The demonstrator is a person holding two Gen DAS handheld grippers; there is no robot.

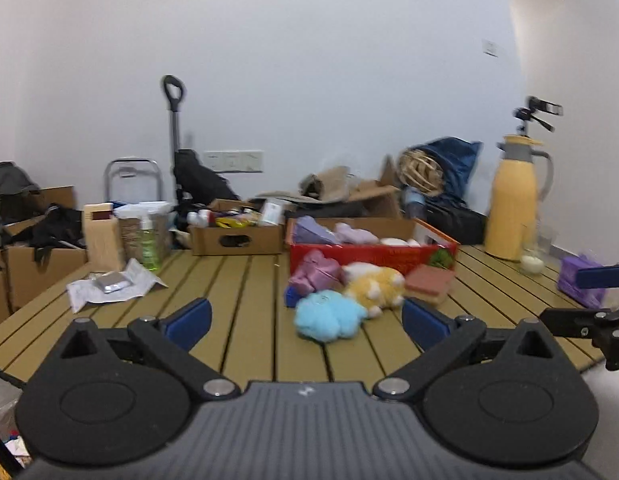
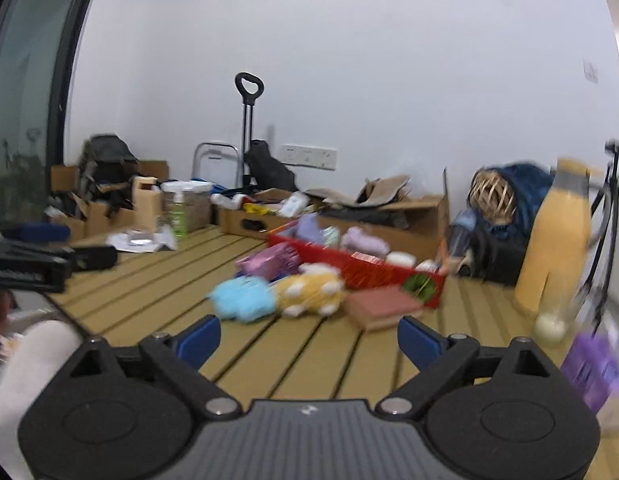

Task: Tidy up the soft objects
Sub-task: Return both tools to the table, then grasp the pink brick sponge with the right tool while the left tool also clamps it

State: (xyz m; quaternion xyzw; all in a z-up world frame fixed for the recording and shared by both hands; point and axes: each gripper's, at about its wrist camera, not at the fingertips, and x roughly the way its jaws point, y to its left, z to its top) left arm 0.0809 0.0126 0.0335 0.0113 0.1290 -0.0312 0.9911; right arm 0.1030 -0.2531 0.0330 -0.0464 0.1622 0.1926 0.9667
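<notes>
Jaws of both grippers are standing wide apart and holding nothing, each pair hanging over the near edge of the slatted table (image 1: 245,320). From its own camera, the left gripper (image 1: 307,322) is pointing straight at a small heap of soft toys, and the right gripper (image 2: 308,340) is facing the same heap from a little further to the right. In the left view, 1 blue finger of the right gripper is showing at the far right edge, beside a purple pack (image 1: 577,280).

Nearest in the heap, a light blue plush (image 1: 329,316) is lying on the table, touching a yellow and white plush (image 1: 375,286) just behind it. A purple-pink soft thing (image 1: 315,272) is resting to their left, against the front of a red box (image 1: 373,256). A reddish-brown pad (image 1: 427,282) is lying flat to the right of the yellow toy, just in front of the box.

Inside the red box, lilac and white soft pieces (image 1: 355,234) are sitting together; blur is keeping their exact shapes from being told.

To the left, well apart from the toys, a crumpled white wrapper (image 1: 109,286) with a silver packet on it is lying near a green bottle (image 1: 149,244). To the right, a tall yellow jug (image 1: 513,200) is standing beyond a small glass (image 1: 532,262). Along the far edge, a brown carton (image 1: 237,236) full of odds and ends is sitting against a white wall.
</notes>
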